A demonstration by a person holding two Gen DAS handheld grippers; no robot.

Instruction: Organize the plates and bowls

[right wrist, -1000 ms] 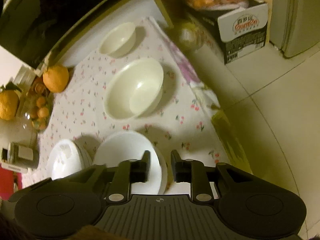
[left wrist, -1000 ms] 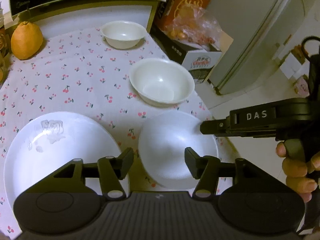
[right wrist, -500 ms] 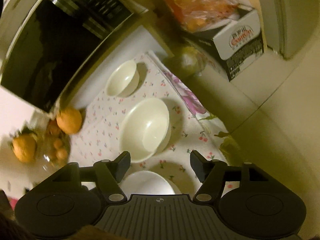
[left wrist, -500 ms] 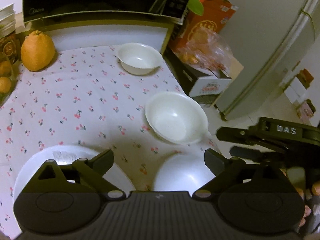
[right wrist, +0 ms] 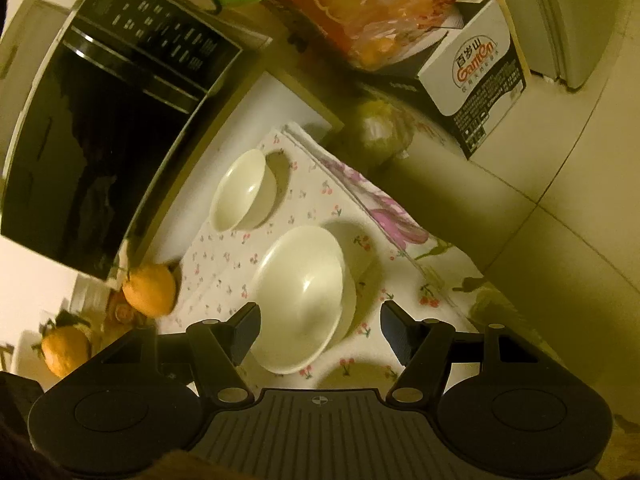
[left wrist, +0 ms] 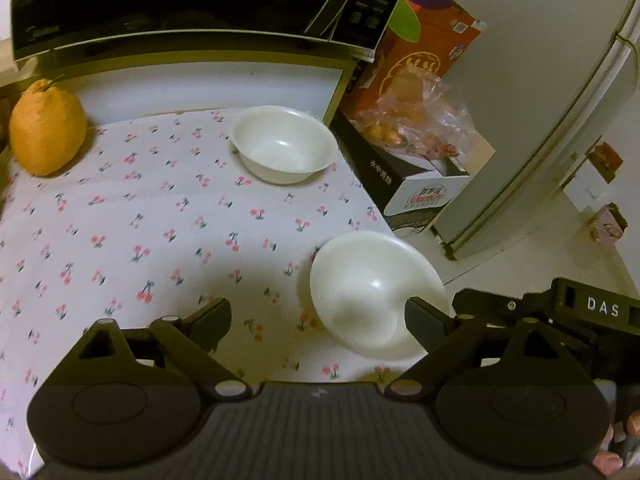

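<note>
So nearest up, the black left gripper has its jaws wide but easing inward, nothing between them, just the cherry-print tabletop below. The black right gripper is spread too, gripping nothing, poised over the near rim of the bigger glossy white bowl. Two bowls total: that one by the tabletop's right edge, and a smaller white bowl farther back. Two orange citrus fruits, then one black microwave at the rear.
</note>
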